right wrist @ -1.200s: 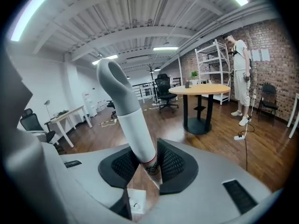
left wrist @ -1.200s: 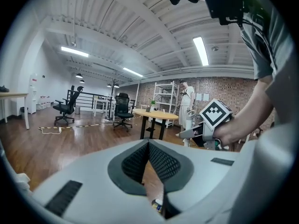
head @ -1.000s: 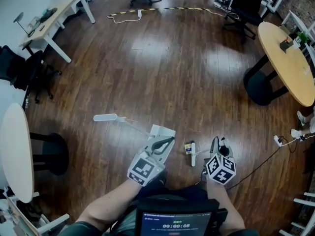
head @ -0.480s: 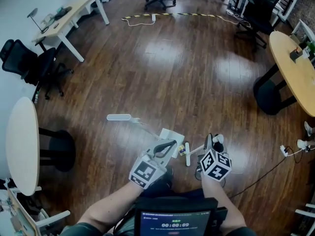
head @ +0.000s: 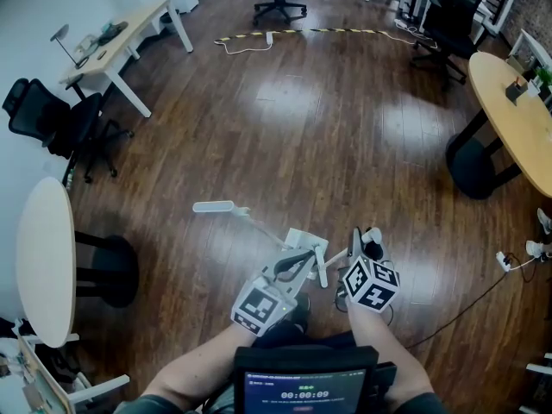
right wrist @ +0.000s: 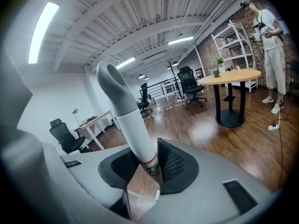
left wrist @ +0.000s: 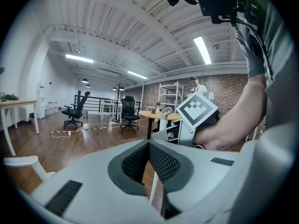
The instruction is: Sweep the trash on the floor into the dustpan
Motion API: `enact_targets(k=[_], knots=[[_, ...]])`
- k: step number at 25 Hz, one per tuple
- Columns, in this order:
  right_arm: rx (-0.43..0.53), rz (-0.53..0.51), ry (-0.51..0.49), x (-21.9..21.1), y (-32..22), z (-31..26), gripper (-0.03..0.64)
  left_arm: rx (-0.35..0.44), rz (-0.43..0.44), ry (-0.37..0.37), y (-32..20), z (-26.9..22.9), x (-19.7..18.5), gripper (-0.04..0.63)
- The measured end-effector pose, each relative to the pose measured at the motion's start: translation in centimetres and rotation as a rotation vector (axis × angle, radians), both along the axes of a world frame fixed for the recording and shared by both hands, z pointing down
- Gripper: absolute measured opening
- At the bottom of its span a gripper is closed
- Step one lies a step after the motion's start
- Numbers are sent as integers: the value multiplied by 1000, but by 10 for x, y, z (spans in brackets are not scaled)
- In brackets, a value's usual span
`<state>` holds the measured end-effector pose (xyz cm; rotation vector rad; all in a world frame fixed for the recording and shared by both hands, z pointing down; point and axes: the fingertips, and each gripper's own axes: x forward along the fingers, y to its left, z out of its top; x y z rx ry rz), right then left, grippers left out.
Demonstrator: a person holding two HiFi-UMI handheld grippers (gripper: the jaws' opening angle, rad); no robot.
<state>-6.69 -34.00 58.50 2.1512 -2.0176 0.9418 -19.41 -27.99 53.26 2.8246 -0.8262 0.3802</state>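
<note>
A white dustpan (head: 300, 241) rests on the wooden floor, its thin long handle (head: 214, 206) leaning away to the left. My left gripper (head: 296, 262) is shut on the dustpan's near edge; in the left gripper view the pads meet over a thin white edge (left wrist: 155, 190). My right gripper (head: 354, 250) is shut on the broom's white handle (right wrist: 133, 134), which has a grey top. The broom's white head (head: 321, 266) lies right beside the dustpan's mouth. I cannot make out any trash between them.
A round table (head: 509, 110) on a black base stands at the right, another round table (head: 39, 257) at the left. A desk (head: 121, 37) and office chairs (head: 52, 119) are at the far left. A power strip and cable (head: 504, 259) lie at the right. A person (right wrist: 271, 55) stands by shelves.
The broom head has swept left to the dustpan's mouth. The small trash piece seen beside the dustpan earlier is no longer visible. The two grippers have come closer together.
</note>
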Motion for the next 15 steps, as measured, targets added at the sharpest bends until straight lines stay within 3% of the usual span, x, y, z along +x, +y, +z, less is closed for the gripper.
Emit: enact_targets(k=[4, 11, 15], knots=[[23, 28, 1, 12, 2, -10, 123, 5, -20, -4, 0, -4, -9, 1], [38, 112, -79, 34, 5, -10, 126, 5, -32, -3, 12, -9, -23, 0], [60, 85, -83, 18, 0, -11, 126, 10, -59, -11, 20, -8, -45, 1]])
